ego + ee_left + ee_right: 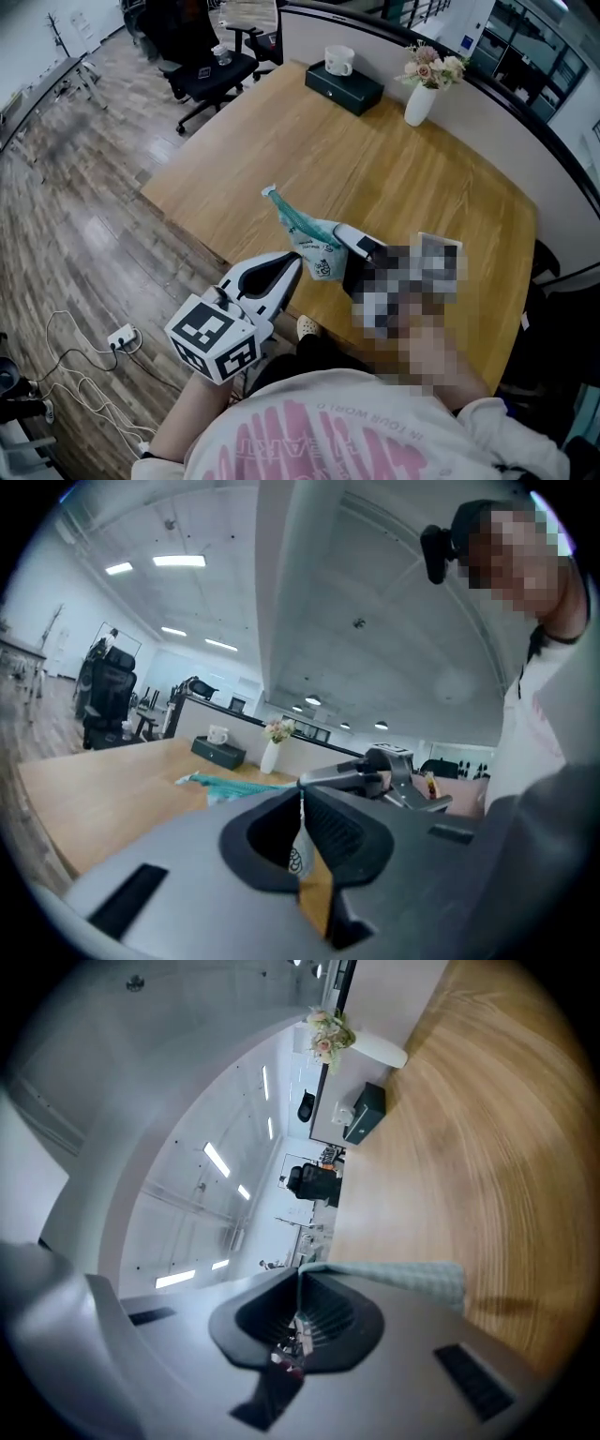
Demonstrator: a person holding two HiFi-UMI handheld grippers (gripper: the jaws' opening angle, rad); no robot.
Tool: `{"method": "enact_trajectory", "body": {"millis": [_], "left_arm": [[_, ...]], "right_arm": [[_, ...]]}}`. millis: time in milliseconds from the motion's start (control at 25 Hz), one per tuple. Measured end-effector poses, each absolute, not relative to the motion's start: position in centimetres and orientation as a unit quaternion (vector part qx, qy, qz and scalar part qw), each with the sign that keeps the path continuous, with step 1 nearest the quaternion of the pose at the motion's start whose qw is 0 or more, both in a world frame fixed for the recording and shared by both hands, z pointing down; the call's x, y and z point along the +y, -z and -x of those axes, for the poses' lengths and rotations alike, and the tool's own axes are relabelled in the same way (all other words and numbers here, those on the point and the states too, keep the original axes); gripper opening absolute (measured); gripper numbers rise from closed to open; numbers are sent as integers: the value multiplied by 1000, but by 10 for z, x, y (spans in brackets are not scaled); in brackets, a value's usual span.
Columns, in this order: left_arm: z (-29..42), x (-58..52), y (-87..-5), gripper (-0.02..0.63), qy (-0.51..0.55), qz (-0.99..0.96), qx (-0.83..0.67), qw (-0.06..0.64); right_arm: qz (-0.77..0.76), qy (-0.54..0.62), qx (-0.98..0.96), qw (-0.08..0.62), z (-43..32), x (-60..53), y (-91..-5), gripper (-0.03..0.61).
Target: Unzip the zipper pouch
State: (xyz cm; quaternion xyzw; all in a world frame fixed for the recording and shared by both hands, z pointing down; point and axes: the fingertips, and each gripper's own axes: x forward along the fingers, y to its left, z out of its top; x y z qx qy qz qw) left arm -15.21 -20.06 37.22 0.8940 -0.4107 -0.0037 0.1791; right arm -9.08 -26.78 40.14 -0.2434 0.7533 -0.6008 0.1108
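The zipper pouch, teal and white with print, hangs in the air over the near edge of the wooden table, stretched between both grippers. My left gripper comes from the lower left and is shut on the pouch's near end. In the left gripper view a tan and white strip is pinched between the jaws, and the teal pouch trails beyond. My right gripper is shut on the other end. In the right gripper view the teal fabric runs into the shut jaws, with a small metal piece pinched deeper in.
At the table's far side stand a black box with a white mug on it and a white vase of flowers. A black office chair is beyond the far left corner. A power strip with cables lies on the floor.
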Motion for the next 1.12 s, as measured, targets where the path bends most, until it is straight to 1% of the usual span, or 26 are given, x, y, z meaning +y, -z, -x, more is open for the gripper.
{"method": "enact_trajectory", "body": {"millis": [120,240,440,640,720,800,1120], "left_arm": [[141,-189,-363,33,-33,-904,-404,139],[133,-183,-357,85,-68,-904,-414,88],[133,-180,-340,78,-62,-892,-445,49],[130,-172,-331,92,-73,-884,-462,18],[132,-170,-327,70,-74,-878,-473,10],[133,-166,-326,15,-77,-873,-482,4],[127,-145,-320,5,-66,-879,-471,18]], "right_arm": [[213,593,767,117,102,-249,-378,6],[194,576,786,119,109,-236,-355,6],[189,541,810,125,117,-225,-328,6],[180,531,818,128,121,-212,-313,6],[179,528,820,127,121,-206,-309,6],[179,524,823,126,119,-202,-307,6],[188,485,846,115,115,-183,-299,6]]}}
